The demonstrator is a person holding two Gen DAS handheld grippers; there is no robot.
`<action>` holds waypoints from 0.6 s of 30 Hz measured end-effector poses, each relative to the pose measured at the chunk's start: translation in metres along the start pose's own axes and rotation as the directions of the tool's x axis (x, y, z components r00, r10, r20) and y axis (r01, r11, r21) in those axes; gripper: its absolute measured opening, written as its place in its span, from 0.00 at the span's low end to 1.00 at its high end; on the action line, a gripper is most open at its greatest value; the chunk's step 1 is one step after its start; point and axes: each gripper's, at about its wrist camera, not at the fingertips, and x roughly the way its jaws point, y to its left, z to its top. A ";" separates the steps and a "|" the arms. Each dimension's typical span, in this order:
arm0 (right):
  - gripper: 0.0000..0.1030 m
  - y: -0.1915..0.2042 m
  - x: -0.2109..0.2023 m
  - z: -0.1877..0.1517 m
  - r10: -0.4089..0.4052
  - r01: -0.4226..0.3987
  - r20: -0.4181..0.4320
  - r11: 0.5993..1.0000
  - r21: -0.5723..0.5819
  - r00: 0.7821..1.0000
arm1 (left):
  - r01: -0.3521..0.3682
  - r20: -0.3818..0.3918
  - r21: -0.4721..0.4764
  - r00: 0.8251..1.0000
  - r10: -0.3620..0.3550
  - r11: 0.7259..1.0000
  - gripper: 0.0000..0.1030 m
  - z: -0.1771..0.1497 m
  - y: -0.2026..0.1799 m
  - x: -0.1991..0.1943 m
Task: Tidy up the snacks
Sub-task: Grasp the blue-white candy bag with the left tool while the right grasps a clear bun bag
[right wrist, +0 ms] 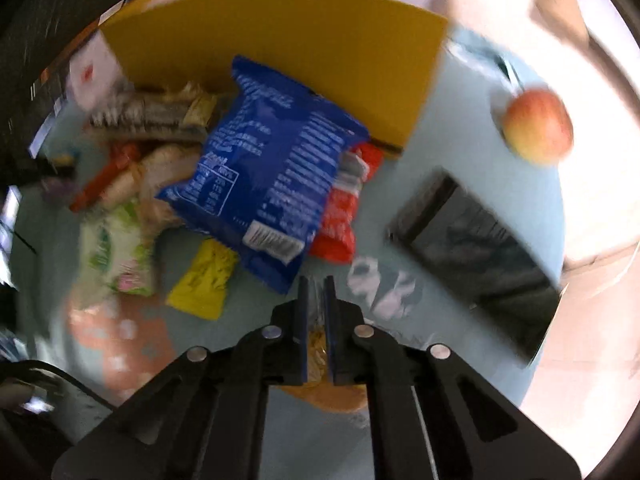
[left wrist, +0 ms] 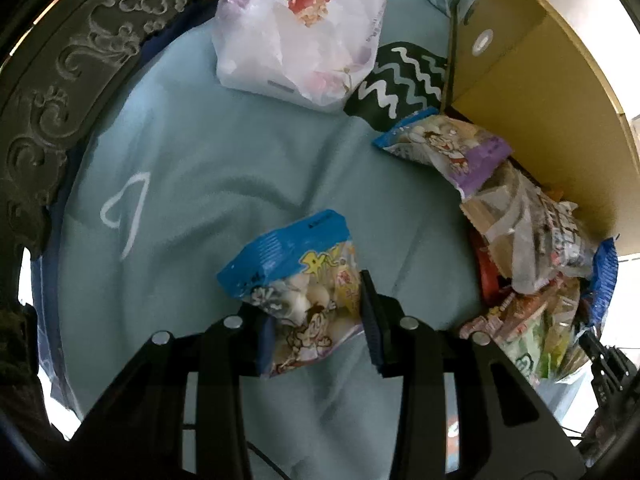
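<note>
In the left wrist view my left gripper (left wrist: 316, 312) straddles a blue-topped cartoon candy bag (left wrist: 304, 292) lying on the light blue bedsheet (left wrist: 192, 184); its jaws stand wide apart on either side of the bag. A similar purple-and-blue bag (left wrist: 444, 144) tops a snack pile (left wrist: 532, 264) at the right, beside a yellow cardboard box (left wrist: 532, 76). In the blurred right wrist view my right gripper (right wrist: 316, 304) is shut on a thin blue-edged packet (right wrist: 316, 340). Ahead lie a large blue bag (right wrist: 276, 172), a red packet (right wrist: 340, 212), a yellow packet (right wrist: 204, 280) and a green-white packet (right wrist: 116, 252).
A floral plastic bag (left wrist: 304, 28) and a dark zigzag cloth (left wrist: 396, 80) lie at the far side. A carved dark headboard (left wrist: 60, 76) runs along the left. An apple (right wrist: 538, 124) and a dark flat tablet-like object (right wrist: 480, 248) lie at the right of the sheet.
</note>
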 end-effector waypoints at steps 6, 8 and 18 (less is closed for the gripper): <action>0.05 -0.025 -0.026 -0.018 0.150 -0.150 0.018 0.973 0.175 0.989 | 0.035 0.023 0.023 0.999 -0.036 0.999 0.35 -0.006 0.004 -0.020; 0.06 -0.027 -0.032 -0.022 0.169 -0.171 0.030 0.966 0.194 0.985 | 0.047 0.028 0.021 0.998 -0.047 0.999 0.35 -0.008 0.003 -0.028; 0.17 -0.026 -0.023 -0.037 0.178 -0.177 0.014 0.966 0.188 0.984 | 0.077 0.032 0.040 0.996 -0.079 0.996 0.35 -0.029 -0.018 -0.046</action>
